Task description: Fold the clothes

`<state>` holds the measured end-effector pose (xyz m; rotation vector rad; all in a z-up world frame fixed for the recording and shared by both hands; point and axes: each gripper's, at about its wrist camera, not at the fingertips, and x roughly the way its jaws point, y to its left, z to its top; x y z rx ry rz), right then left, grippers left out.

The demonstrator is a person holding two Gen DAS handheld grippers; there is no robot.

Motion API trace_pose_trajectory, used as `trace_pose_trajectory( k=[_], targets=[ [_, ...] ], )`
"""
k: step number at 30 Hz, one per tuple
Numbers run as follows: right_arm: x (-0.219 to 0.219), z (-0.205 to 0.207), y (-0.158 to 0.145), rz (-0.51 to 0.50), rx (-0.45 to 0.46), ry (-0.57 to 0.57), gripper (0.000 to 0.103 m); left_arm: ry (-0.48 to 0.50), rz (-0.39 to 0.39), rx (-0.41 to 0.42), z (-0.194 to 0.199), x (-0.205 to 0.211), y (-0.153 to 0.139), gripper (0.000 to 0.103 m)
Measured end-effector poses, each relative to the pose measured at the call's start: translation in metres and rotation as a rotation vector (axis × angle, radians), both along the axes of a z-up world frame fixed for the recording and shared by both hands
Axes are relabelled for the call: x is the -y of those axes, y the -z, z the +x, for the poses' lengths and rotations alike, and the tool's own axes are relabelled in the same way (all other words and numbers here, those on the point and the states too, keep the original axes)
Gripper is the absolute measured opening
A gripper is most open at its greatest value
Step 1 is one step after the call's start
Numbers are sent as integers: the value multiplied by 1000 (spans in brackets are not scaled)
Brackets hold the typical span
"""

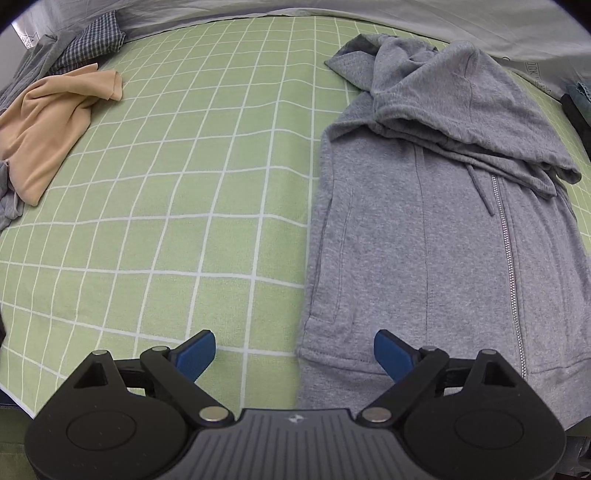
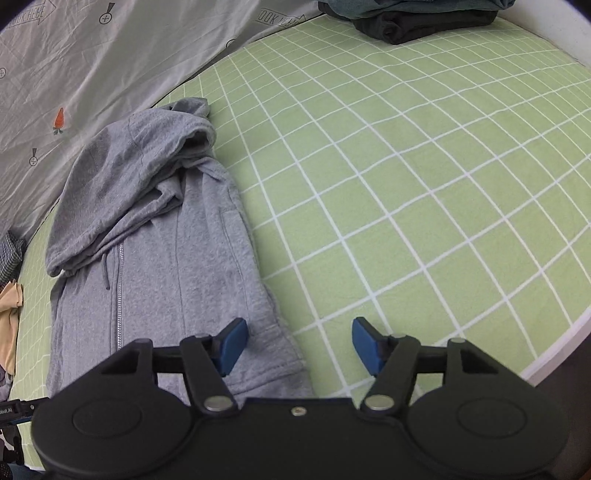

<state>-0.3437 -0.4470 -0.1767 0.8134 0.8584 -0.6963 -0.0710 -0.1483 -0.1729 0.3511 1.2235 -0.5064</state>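
While both grippers hover low over the green checked sheet (image 1: 184, 206), neither holds anything. The left gripper (image 1: 295, 354) has its blue-padded fingers spread wide, straddling the left edge of the grey zip hoodie (image 1: 424, 240) at its hem. The right gripper (image 2: 299, 343) is likewise spread, straddling the hoodie's right edge near the hem. The hoodie lies flat with sides folded inward, zipper up, hood bunched toward the sheet's far edge beside a grey printed cover (image 2: 92, 74). A beige garment (image 1: 48, 122) and a checked garment (image 1: 92, 40) lie at the far left corner. A dark folded stack (image 2: 417, 18) rests at the far right.
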Motion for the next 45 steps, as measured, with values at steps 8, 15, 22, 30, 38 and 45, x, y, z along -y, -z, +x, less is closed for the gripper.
trace_pose_trajectory(
  k=[8, 15, 22, 30, 38, 45],
  targets=[
    [-31, 12, -2, -64, -66, -112, 52, 38, 14, -26, -10, -6, 8, 89],
    [-38, 10, -2, -82, -53, -129, 32, 124, 65, -17, -31, 3, 15, 76],
    [-39, 10, -2, -47, -5, -118, 18, 109, -14, -57, -30, 7, 9, 30],
    [-35, 14, -22, -39, 126, -122, 16, 61, -73, -74, -15, 6, -6, 10],
    [-33, 29, -45, -46, 256, -152, 16, 24, -147, -72, 0, 5, -28, 5],
    [-18, 39, -61, -31, 351, -125, 15, -28, -262, -41, 17, 1, -58, 2]
  ],
)
